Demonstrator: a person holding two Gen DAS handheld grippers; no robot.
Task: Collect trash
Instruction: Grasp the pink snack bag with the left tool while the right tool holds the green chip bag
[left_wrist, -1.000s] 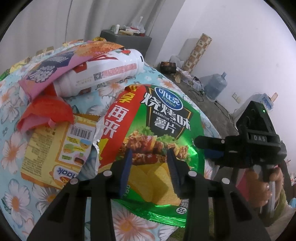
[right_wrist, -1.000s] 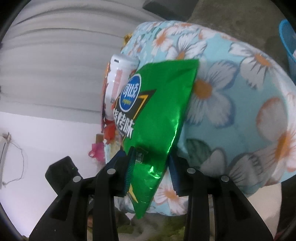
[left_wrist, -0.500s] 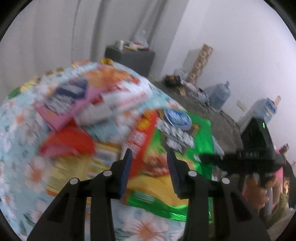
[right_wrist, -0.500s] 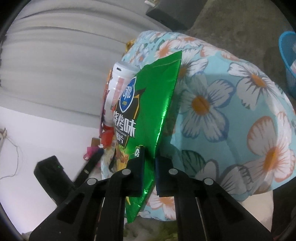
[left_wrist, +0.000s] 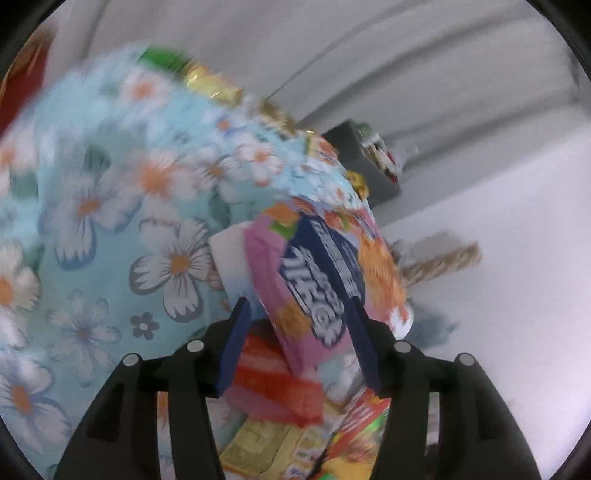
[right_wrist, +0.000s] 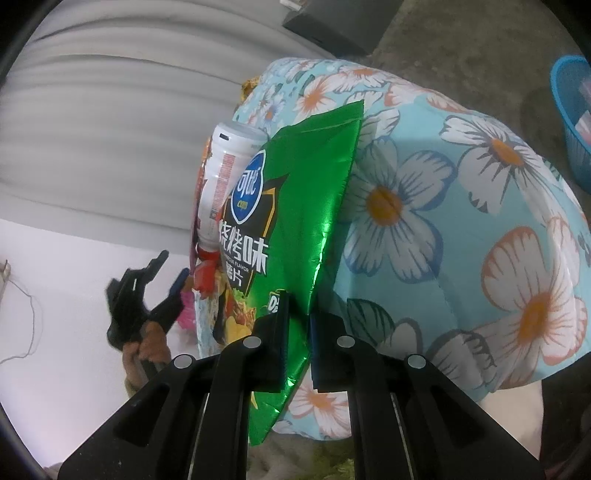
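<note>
Left gripper (left_wrist: 299, 336) is over the wrapper pile on the flowered cloth (left_wrist: 110, 229), jaws opening, straddling a pink pack (left_wrist: 314, 295) but pads not pressing it; view is badly motion-blurred, so I can't tell whether a pad brushes it. Under and beside it: red wrapper (left_wrist: 273, 384), yellow pack (left_wrist: 266, 446), something white (left_wrist: 231, 254) tucked behind the pink one. Risk here: wrappers overlap, so closing now could pinch two layers or just an edge, and the pink pack slides out or drags the red one off the table. Moving right: white bottle (right_wrist: 225, 173) lies behind the green chip bag (right_wrist: 295, 206). Right gripper (right_wrist: 297, 332) is pressed tight on that bag's lower edge, foil pinched between the pads, rest of the bag standing up off the cloth and its bottom corner hanging past the table edge. Grip looks like it's near one side, on slick foil, so my guess is a quick swing could let it slip or tear, and the raised top could clip the bottle and roll it. Far right, a blue basket (right_wrist: 570, 110) sits on the floor, well apart from the table; likely the drop target, already holding something I can't identify. A long carry with a flapping bag could miss the rim.
</note>
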